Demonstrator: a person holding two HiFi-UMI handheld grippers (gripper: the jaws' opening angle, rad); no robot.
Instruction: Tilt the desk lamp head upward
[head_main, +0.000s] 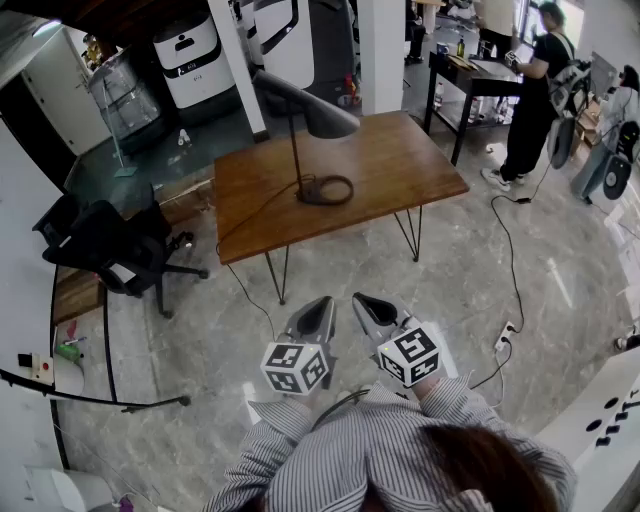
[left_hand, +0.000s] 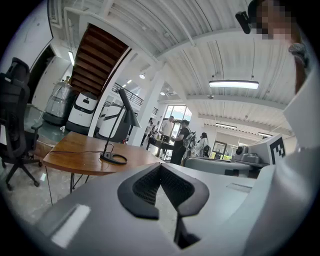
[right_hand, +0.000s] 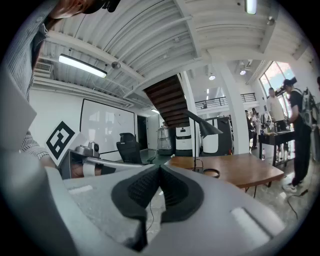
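Observation:
A dark desk lamp (head_main: 300, 110) stands on the wooden table (head_main: 400, 160); its cone head (head_main: 325, 118) tilts downward over a thin stem and a ring base (head_main: 326, 189). The lamp (left_hand: 121, 117) shows far off in the left gripper view, and the lamp (right_hand: 202, 125) also appears in the right gripper view. Both grippers hang close to my chest, well short of the table. My left gripper (head_main: 322, 308) is shut with nothing between its pads. My right gripper (head_main: 362, 304) is shut and empty too.
A black office chair (head_main: 110, 245) stands left of the table. The lamp cord (head_main: 240, 225) trails off the table's left edge to the floor. A power strip and cable (head_main: 503, 335) lie on the floor at right. A person (head_main: 530, 95) stands by a dark table at back right.

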